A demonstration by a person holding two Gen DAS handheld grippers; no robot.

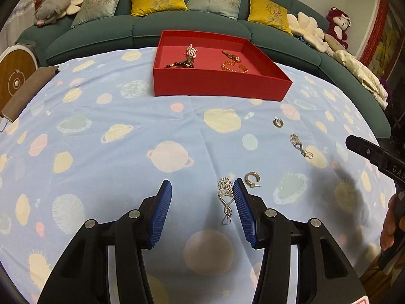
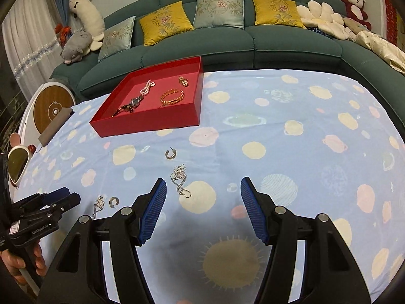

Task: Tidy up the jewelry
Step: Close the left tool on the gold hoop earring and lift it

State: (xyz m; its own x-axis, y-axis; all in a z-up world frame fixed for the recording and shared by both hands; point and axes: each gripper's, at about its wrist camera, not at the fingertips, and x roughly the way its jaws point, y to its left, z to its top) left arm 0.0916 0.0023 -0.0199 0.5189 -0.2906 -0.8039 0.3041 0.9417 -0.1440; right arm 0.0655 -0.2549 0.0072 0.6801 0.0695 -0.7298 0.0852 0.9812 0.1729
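Note:
A red tray (image 1: 217, 86) (image 2: 149, 125) at the table's far side holds a pearl piece, a dark beaded watch, a gold bangle (image 2: 172, 96) and a small gold piece. On the cloth lie two silver drop earrings and two hoop earrings. My left gripper (image 1: 202, 188) is open, low over the cloth, with one silver drop earring (image 1: 225, 197) just inside its right finger and a hoop earring (image 1: 252, 179) just outside it. My right gripper (image 2: 203, 186) is open and empty, with the other drop earring (image 2: 180, 178) just ahead of its left finger and a hoop (image 2: 170, 153) farther ahead.
The table carries a blue planet-print cloth (image 1: 101, 152). A brown pouch (image 1: 27, 88) lies at its left edge. A green sofa (image 1: 141, 27) with cushions and plush toys stands behind. The other gripper shows at the right edge of the left wrist view (image 1: 372, 154).

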